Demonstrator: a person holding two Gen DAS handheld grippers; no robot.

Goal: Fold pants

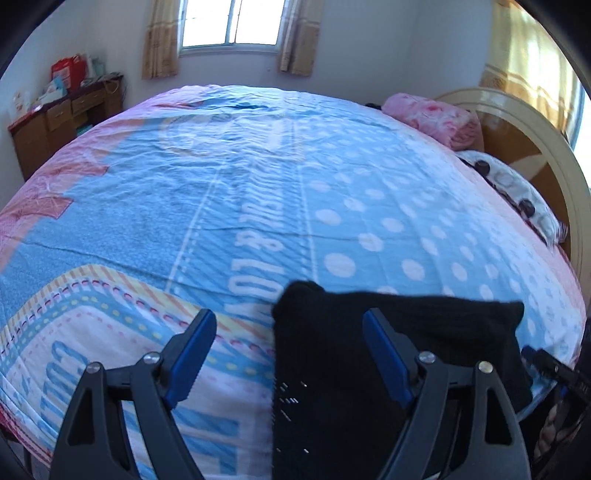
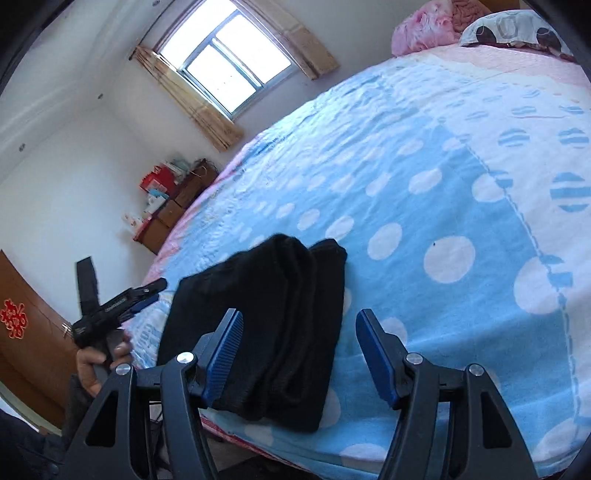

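The black pants (image 1: 332, 354) lie folded into a thick rectangle near the front edge of the bed (image 1: 258, 206). My left gripper (image 1: 290, 325) hovers above their left edge, jaws open, with nothing pressed between the blue pads (image 1: 188, 354). From the right wrist view the pants (image 2: 273, 325) show stacked folds, and my right gripper (image 2: 299, 328) is open above their near right side, holding nothing. The left gripper (image 2: 147, 291) appears at the far left in that view, gripped by a hand (image 2: 99, 362). A tip of the right gripper (image 1: 546, 365) pokes in at the right edge of the left wrist view.
A blue and pink printed bedsheet (image 2: 424, 206) covers the bed. Pink bedding (image 1: 432, 118) and a spotted pillow (image 1: 517, 192) lie by the wooden headboard (image 1: 524, 133). A wooden cabinet (image 1: 62, 122) with boxes stands by the far wall under a curtained window (image 1: 232, 26). A wooden door (image 2: 26, 332) is behind the hand.
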